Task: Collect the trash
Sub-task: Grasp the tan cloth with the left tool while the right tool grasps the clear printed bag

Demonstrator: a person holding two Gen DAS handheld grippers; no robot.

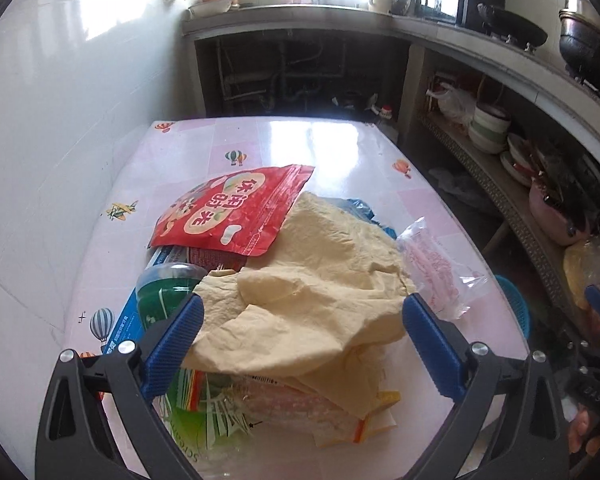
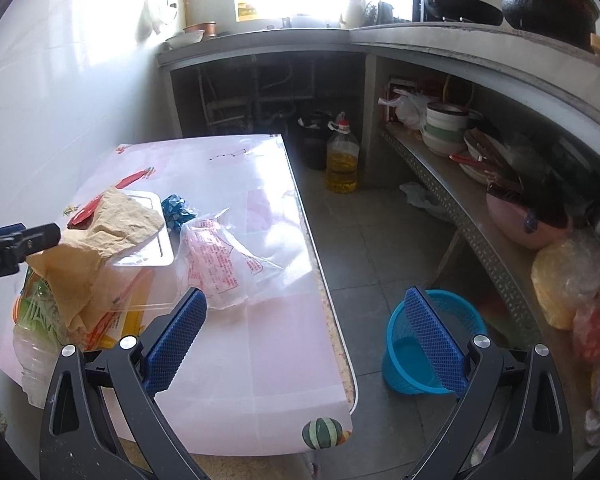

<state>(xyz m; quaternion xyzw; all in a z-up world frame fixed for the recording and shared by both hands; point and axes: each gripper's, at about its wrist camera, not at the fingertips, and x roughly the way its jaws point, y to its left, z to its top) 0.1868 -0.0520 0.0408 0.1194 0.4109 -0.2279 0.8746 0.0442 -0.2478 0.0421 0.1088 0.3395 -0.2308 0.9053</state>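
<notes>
The left gripper (image 1: 302,316) is hanging spread wide over the trash pile on the table (image 1: 340,140), its blue pads flanking the tan paper (image 1: 300,280) without pinching it. The right gripper (image 2: 316,336) is also spread wide and grasping nothing, sitting over the table's near edge with the blue bin (image 2: 416,356) showing behind its right finger.

The paper is lying on top of the pile. Beyond it, a red pouch (image 1: 236,212) is resting partly on other wrappers; to the paper's left a green bottle (image 1: 164,292) is lying on its side; to its right a clear bag (image 1: 432,268) with pink print is lying flat; a crumpled blue wrapper (image 2: 178,208) is sitting just behind the paper.

Risks, as I judge them: the paper is loose and draped, so closing on it is likely taking only one fold and letting the rest drag the wrappers beneath it along the table. The bottle is round and lying near the paper's edge, so a tug could be sending it rolling. The clear bag is thin and slick, and may be slipping from the pads. The bin is standing on the floor well apart from the paper, off the table's right side, so light pieces could be falling short on the way over.

The bin looks empty from the right view; nothing appears collected yet. A clear plastic tray (image 2: 156,240) is lying under the paper, apparently empty.
</notes>
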